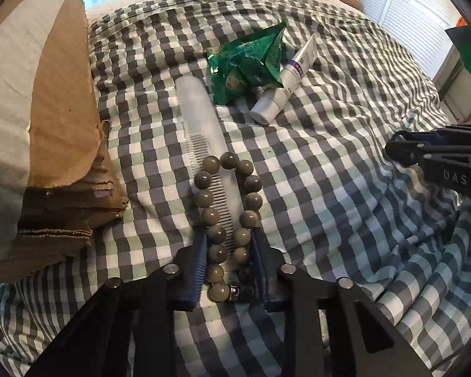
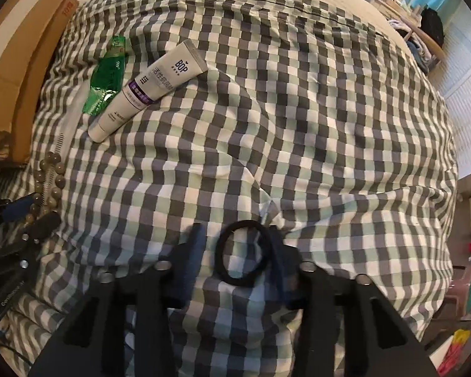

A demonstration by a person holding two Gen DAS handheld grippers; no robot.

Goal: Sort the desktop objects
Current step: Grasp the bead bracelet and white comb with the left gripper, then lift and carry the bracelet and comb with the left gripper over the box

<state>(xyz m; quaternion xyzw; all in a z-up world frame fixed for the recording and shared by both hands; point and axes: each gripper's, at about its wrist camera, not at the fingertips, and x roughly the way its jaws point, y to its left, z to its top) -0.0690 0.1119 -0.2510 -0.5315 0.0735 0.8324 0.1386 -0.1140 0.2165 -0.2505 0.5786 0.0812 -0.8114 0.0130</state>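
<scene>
A grey bead bracelet [image 1: 227,216] lies over a clear plastic comb [image 1: 208,157] on the checked cloth. My left gripper [image 1: 227,242] straddles the near end of the bracelet, its blue fingers close on both sides; the jaws are not fully closed. The bracelet [image 2: 48,185] and left gripper [image 2: 31,213] also show at the far left of the right wrist view. A black hair tie [image 2: 243,254] lies between the fingers of my right gripper [image 2: 235,235], which is open around it. A white tube [image 2: 147,89] and a green wrapper [image 2: 105,80] lie further back.
A cardboard box [image 1: 53,110] stands along the left edge of the cloth. The green wrapper [image 1: 248,62] and white tube [image 1: 285,81] lie beyond the comb. The right gripper [image 1: 436,154] shows at the right edge. The checked cloth [image 2: 298,125] is wrinkled.
</scene>
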